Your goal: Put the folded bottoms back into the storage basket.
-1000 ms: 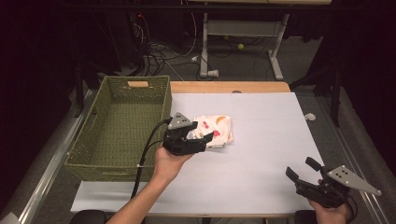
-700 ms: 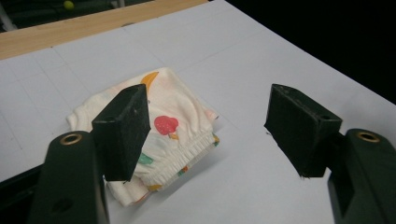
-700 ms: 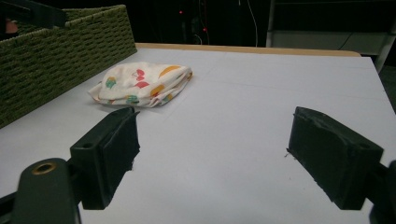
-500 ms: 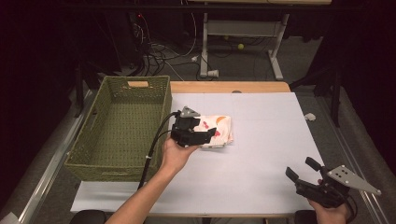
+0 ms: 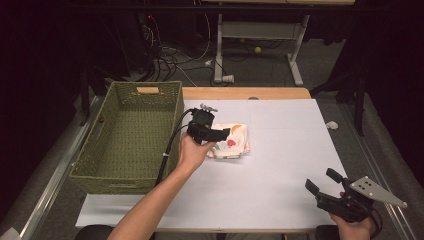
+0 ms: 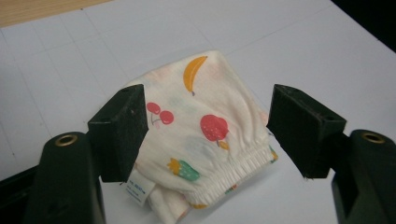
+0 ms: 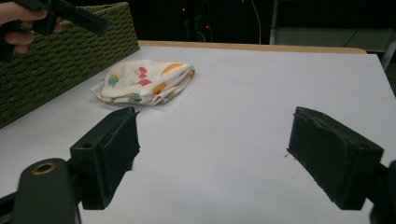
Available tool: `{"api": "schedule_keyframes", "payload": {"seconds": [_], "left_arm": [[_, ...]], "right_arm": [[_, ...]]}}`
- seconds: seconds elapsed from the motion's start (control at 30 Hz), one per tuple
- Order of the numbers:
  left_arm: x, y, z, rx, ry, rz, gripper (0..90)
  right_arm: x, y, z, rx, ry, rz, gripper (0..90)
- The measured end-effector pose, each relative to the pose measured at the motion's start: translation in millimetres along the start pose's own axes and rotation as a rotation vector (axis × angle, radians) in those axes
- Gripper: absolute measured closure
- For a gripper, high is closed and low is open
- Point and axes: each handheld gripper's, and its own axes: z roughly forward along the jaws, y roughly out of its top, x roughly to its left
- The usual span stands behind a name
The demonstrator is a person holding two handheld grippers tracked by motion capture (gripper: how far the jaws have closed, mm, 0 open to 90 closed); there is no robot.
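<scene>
1. Since a second ago your left gripper (image 5: 222, 134) has slid forward and now hangs over the near-left edge of the folded fruit-print garment (image 5: 234, 142); your right gripper (image 5: 324, 182) has not shifted.
2. Nearest you: right gripper at the near right corner of the white table (image 5: 280, 165), jaws spread wide on nothing. Little risk there, unless its cable drags across the mat.
3. Mid-table: left jaws spread, bracketing the garment (image 6: 205, 135) in the left gripper view, not yet touching it as far as I can judge. The elastic hem faces you.
4. Risk, judged: close too high and you pinch just the top layer; the fold would open when you lift.
5. Risk: press too low and the pads could scrape the table and push the cloth away instead of gripping.
6. Farther left: green woven basket (image 5: 127, 135), just beside the garment. Your forearm and cable run along its wall; a swing that way could snag the rim.
</scene>
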Motion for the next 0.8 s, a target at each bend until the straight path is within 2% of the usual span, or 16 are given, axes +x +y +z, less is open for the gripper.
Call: {"api": "schedule_keyframes", "payload": {"seconds": [0.1,0.47,0.63,0.8], "left_arm": [[4.6,4.7,8.6,0.028,0.021,-0.005,27.1],[25.5,10.7,38.8,0.115,0.031,-0.127,27.1],[30.6,11.7,47.3,0.140,0.058,-0.136,27.1],[38.7,6.9,56.1,0.162,0.064,-0.169,27.1]], "right_arm": [[-0.1,0.1,0.3,0.003,0.002,0.001,16.7],[-0.9,0.0,0.3,0.006,0.004,0.009,16.5],[-0.9,0.0,0.3,0.005,0.004,0.009,16.5],[-1.0,0.0,0.5,0.007,0.006,0.008,16.5]]}}
